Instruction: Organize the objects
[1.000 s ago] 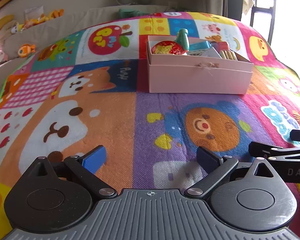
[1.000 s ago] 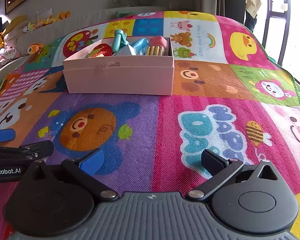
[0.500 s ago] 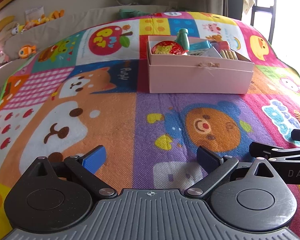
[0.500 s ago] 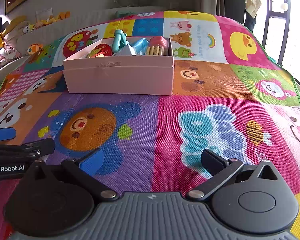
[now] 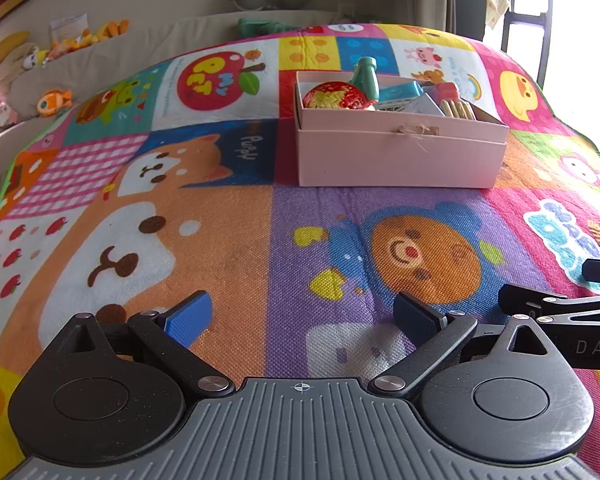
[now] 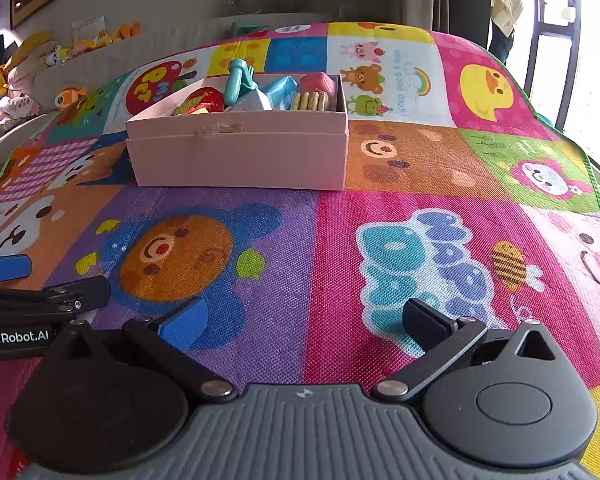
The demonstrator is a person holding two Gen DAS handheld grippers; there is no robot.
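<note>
A pink box (image 5: 400, 156) stands on the colourful play mat, far ahead of both grippers; it also shows in the right wrist view (image 6: 240, 156). It holds several toys: a red and yellow ball (image 5: 336, 97), a teal toy (image 5: 366, 74), a blue packet (image 6: 282, 88), a pink block (image 6: 318, 83) and biscuit-like sticks (image 6: 310, 101). My left gripper (image 5: 300, 318) is open and empty, low over the mat. My right gripper (image 6: 304, 322) is open and empty, beside the left one.
The play mat (image 5: 220, 216) covers the whole surface and ends at the right edge (image 6: 596, 184). Plush toys (image 5: 52, 100) lie along a cushioned ledge at the far left. The left gripper's side shows in the right wrist view (image 6: 40, 300).
Almost nothing differs. The two grippers have drifted slightly closer to each other; both stay open and the box has not moved.
</note>
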